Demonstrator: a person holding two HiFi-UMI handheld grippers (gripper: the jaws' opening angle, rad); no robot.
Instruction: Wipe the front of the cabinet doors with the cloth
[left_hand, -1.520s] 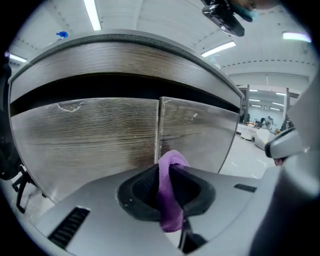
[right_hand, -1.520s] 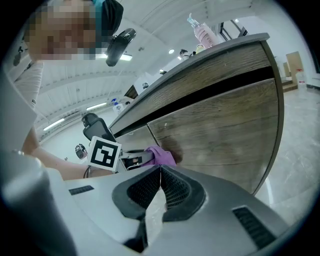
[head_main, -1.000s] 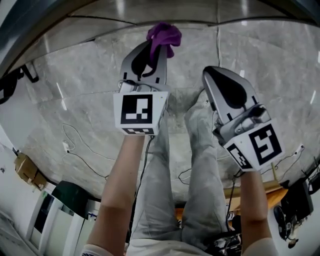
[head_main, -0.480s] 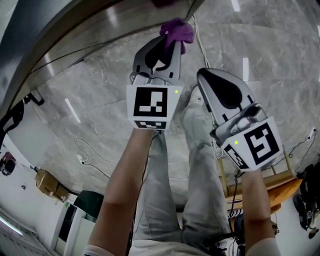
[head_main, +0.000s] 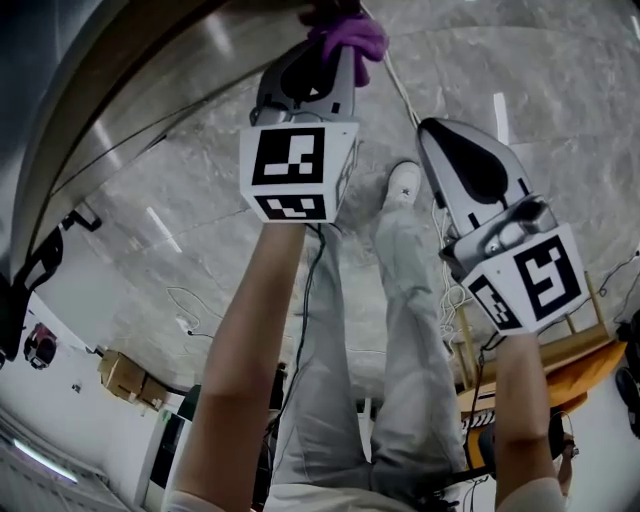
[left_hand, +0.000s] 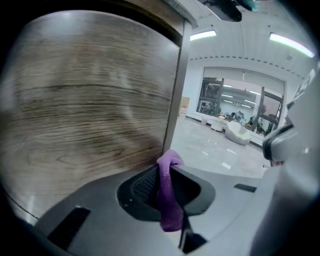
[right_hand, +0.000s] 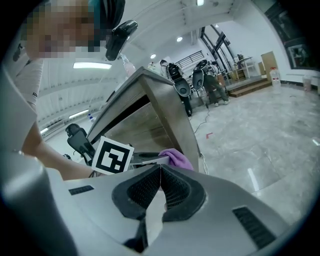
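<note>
So, the wood-grain cabinet door (left_hand: 90, 100) is filling the left side of the left gripper view. The left gripper (left_hand: 167, 172) is pointing at the door's right-hand edge, and its jaws are clamping down on the purple cloth (left_hand: 169, 200). The cloth is running up between the jaws and bunching out past their tips, sitting right by that edge of the door. Whether it's actually touching the wood I can't tell. Further out from the door, the right gripper (right_hand: 160, 170) is hanging clear of it. It's facing back toward the door and the cloth, with its jaws pressing together and gripping nothing at all. Both grippers are hovering above the grey marble floor (head_main: 520, 60) in front of the door.
</note>
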